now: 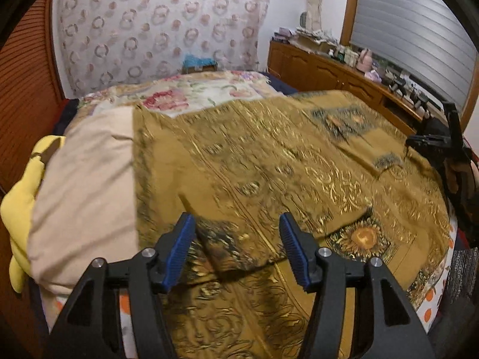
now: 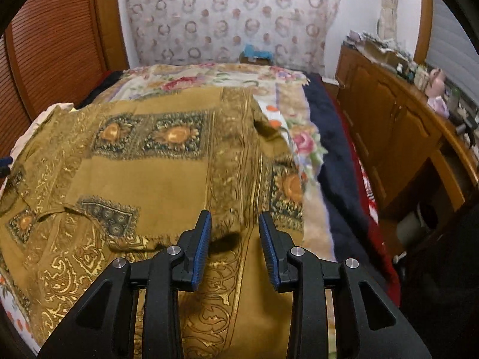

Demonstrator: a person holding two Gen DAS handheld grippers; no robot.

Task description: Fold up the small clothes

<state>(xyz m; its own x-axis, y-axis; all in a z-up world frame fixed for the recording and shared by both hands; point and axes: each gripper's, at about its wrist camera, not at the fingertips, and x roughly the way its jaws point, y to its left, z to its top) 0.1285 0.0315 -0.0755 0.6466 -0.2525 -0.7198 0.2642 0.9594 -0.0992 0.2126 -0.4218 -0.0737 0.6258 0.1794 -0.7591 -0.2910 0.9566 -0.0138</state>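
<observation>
Left wrist view showed both hand-held grippers, left (image 1: 236, 233) and right (image 2: 235, 233), open, empty over the garment (image 1: 269, 164); each should pinch one hem corner squarely.

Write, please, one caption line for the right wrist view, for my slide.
Right hand-held gripper, jaws open, above a mustard patterned garment spread on the bed.

**A bed with covers and a garment on it**

The bed (image 2: 335, 149) carries a floral blanket (image 2: 209, 79) across its far part. A mustard-gold patterned garment (image 2: 143, 176) lies spread on top, nearer to the camera. At the left side rest a beige cushion (image 1: 86, 185) and a yellow soft item (image 1: 21, 209).
</observation>
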